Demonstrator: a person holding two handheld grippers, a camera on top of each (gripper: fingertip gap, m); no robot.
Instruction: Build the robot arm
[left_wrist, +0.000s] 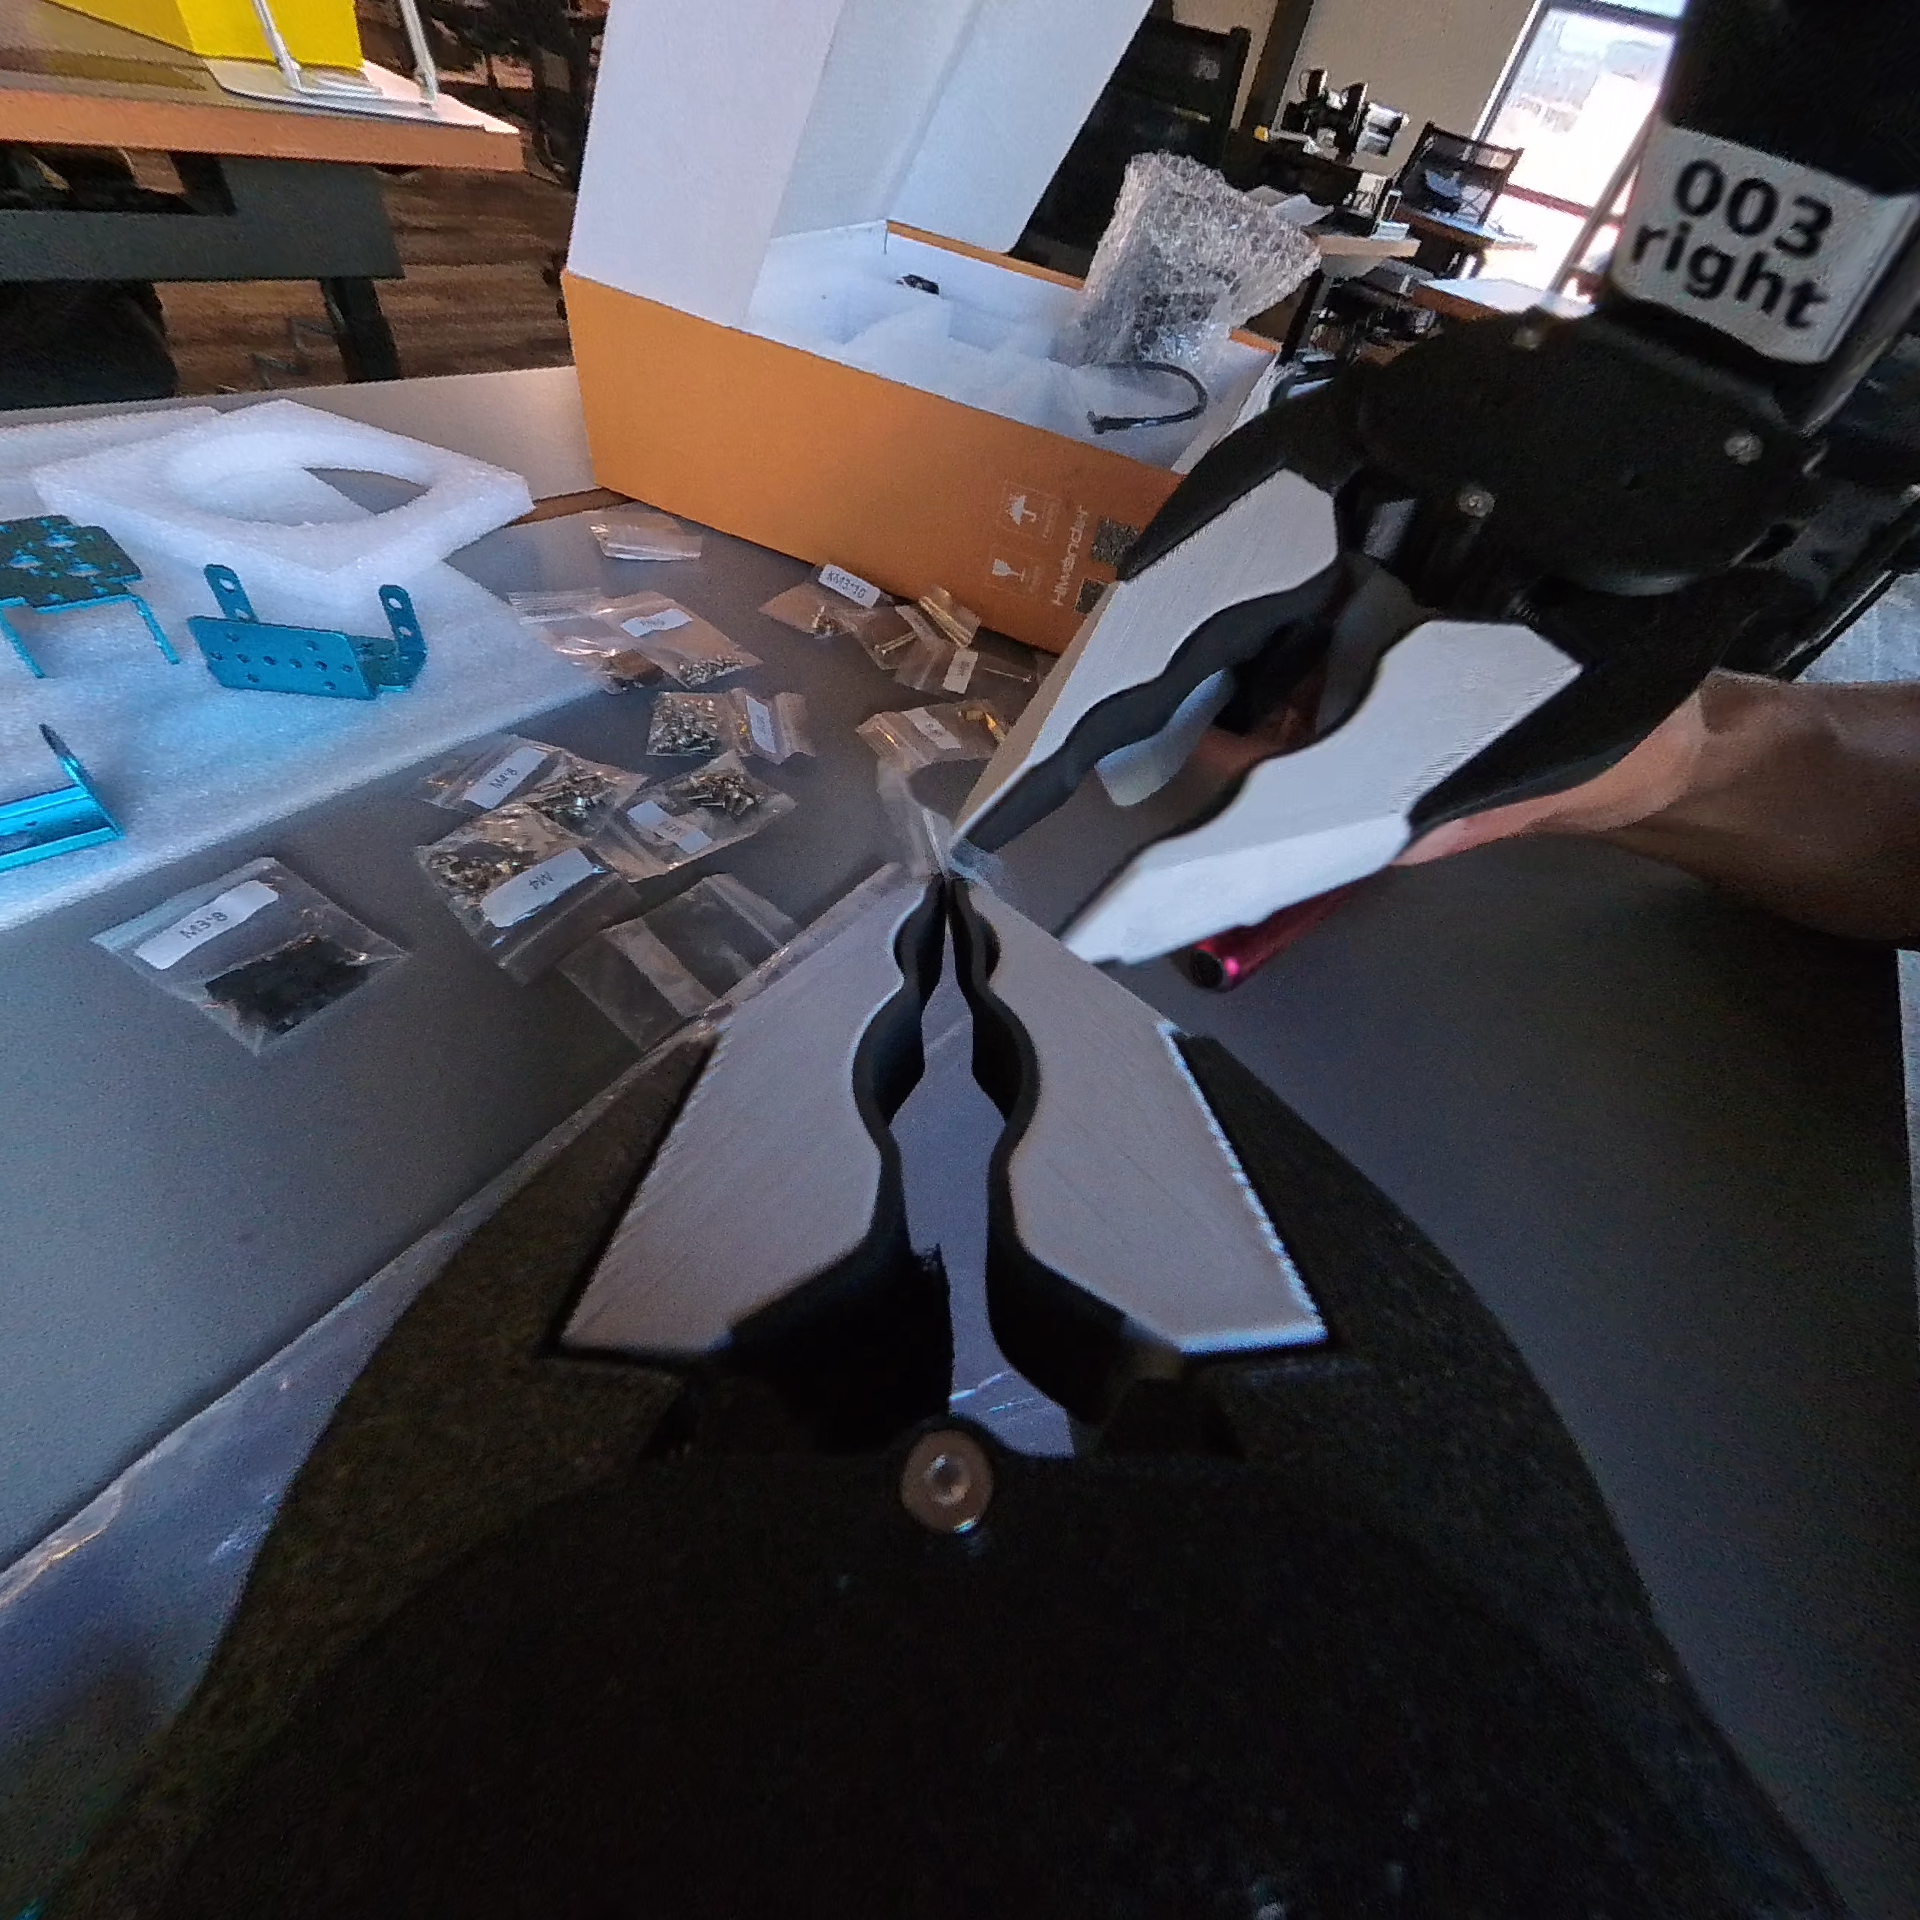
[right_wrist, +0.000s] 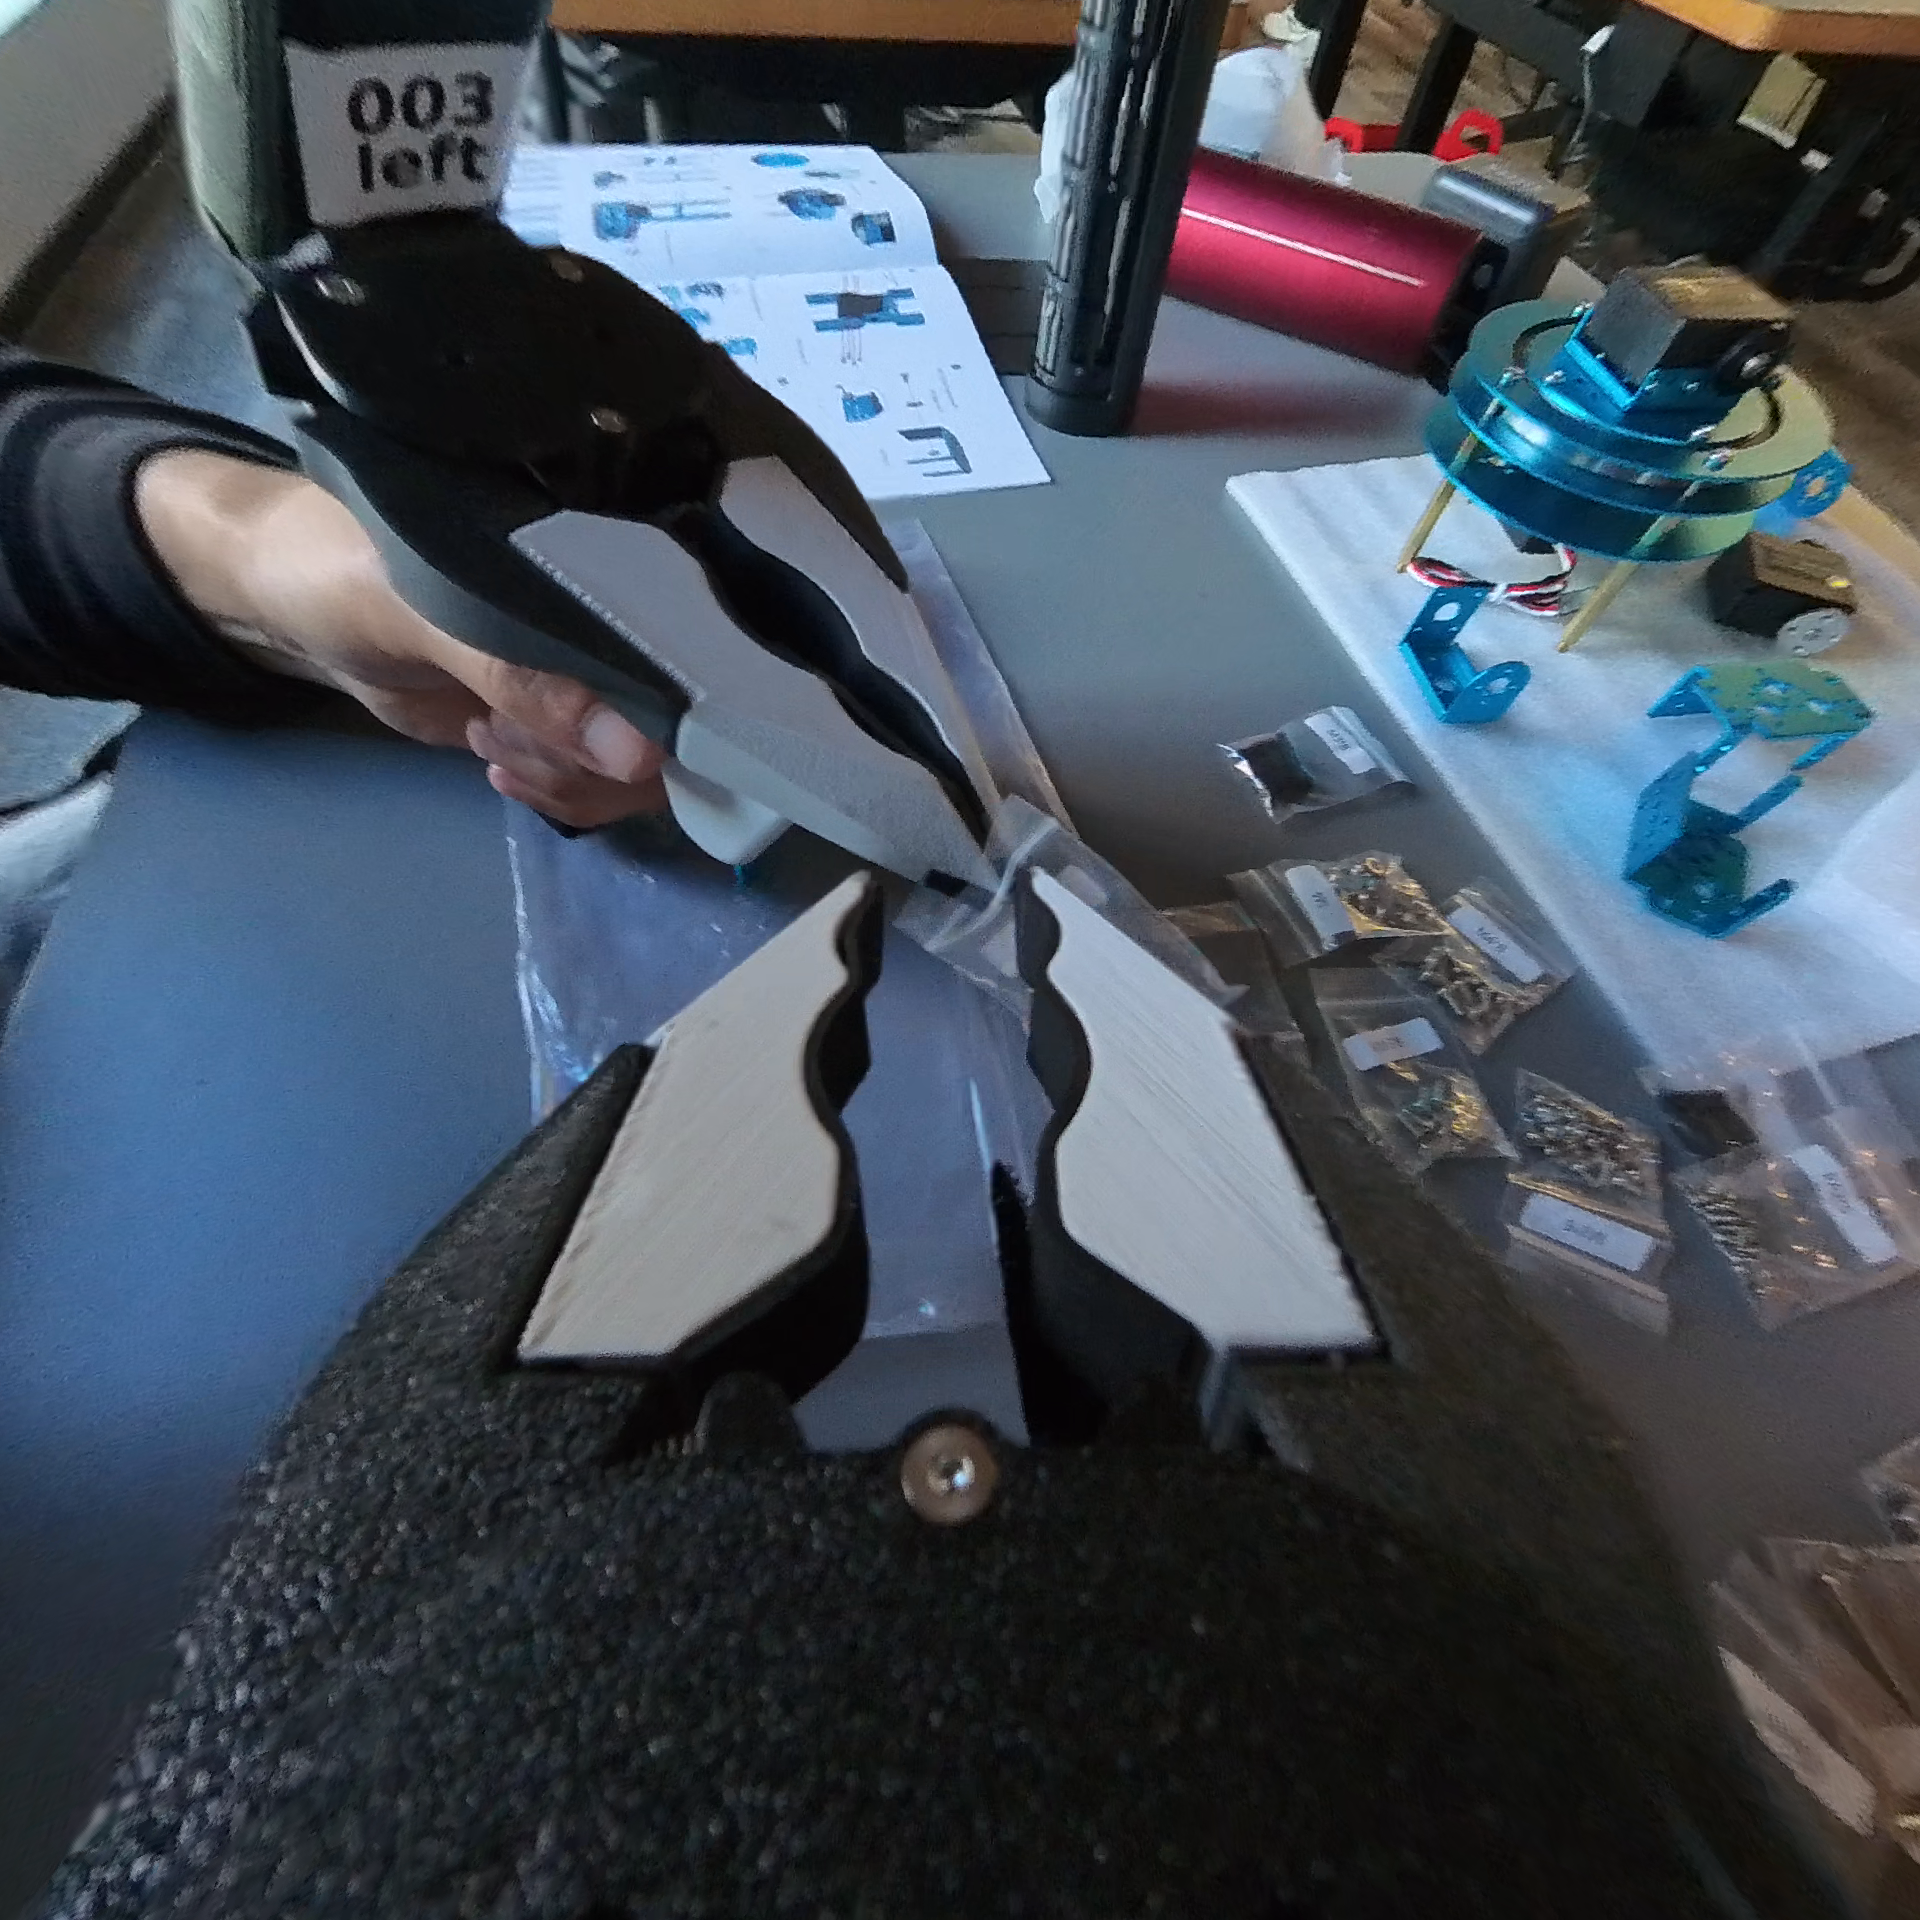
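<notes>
My left gripper (left_wrist: 948, 894) is shut, its tips pinching a fold of a clear plastic bag (left_wrist: 914, 821) just above the grey table (left_wrist: 1455, 1091). In the right wrist view the left gripper (right_wrist: 971, 857) comes in from the upper left, held by a hand. The bag (right_wrist: 966, 925) stretches from its tips down onto the table. My right gripper (right_wrist: 945, 894) is open, with a finger on each side of the pinched part of the bag. It also shows in the left wrist view (left_wrist: 1027, 894), tip to tip with the left gripper.
Several small bags of screws (right_wrist: 1455, 997) lie to the right. Blue metal brackets (right_wrist: 1714, 810) and a round blue assembly (right_wrist: 1600, 436) sit on white foam. An open booklet (right_wrist: 831, 343), a black cylinder (right_wrist: 1101, 208) and a red cylinder (right_wrist: 1320, 260) stand behind. An orange box (left_wrist: 831, 436) is farther off. Less than 4 cm separates the two grippers' tips.
</notes>
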